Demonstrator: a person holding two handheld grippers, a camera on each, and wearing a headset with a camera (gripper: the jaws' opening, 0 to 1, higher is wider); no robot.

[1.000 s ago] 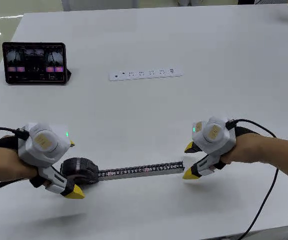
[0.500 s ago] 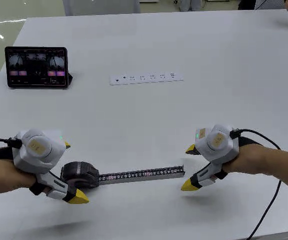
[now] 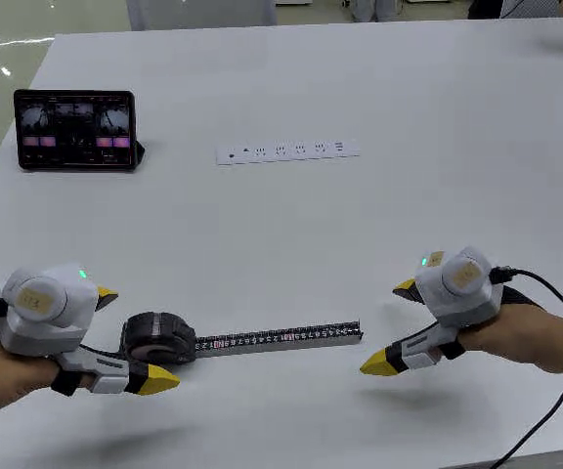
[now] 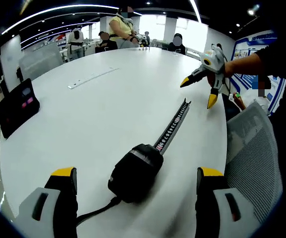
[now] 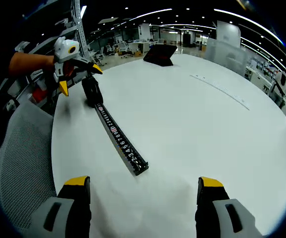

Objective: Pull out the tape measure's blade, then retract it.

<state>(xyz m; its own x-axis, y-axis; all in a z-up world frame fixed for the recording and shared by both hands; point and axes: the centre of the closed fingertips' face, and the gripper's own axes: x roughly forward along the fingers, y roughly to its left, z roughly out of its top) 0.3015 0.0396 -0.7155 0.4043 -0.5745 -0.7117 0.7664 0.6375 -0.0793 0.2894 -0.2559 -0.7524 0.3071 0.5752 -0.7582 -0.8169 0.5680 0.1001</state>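
Observation:
The black tape measure [image 3: 157, 339] lies on the white table with its blade [image 3: 280, 338] drawn out to the right, flat on the surface. My left gripper [image 3: 131, 336] is open, its yellow-tipped jaws standing wide on either side of the case's left end without touching it. In the left gripper view the case [image 4: 135, 171] sits just ahead of the left gripper [image 4: 137, 176]. My right gripper [image 3: 391, 325] is open, a little way right of the blade's hook end. The right gripper view looks along the blade [image 5: 120, 144] to the case [image 5: 92, 91].
A tablet [image 3: 76, 129] stands at the back left and a white power strip [image 3: 287, 150] lies mid-table. The table's front edge [image 3: 516, 459] runs close under my right hand. A mesh chair [image 5: 19, 148] sits below that edge. People stand at the far end.
Both grippers have drawn outward from the tape: the left off the case to the left, the right away from the blade's end. The tape stays put, blade out.

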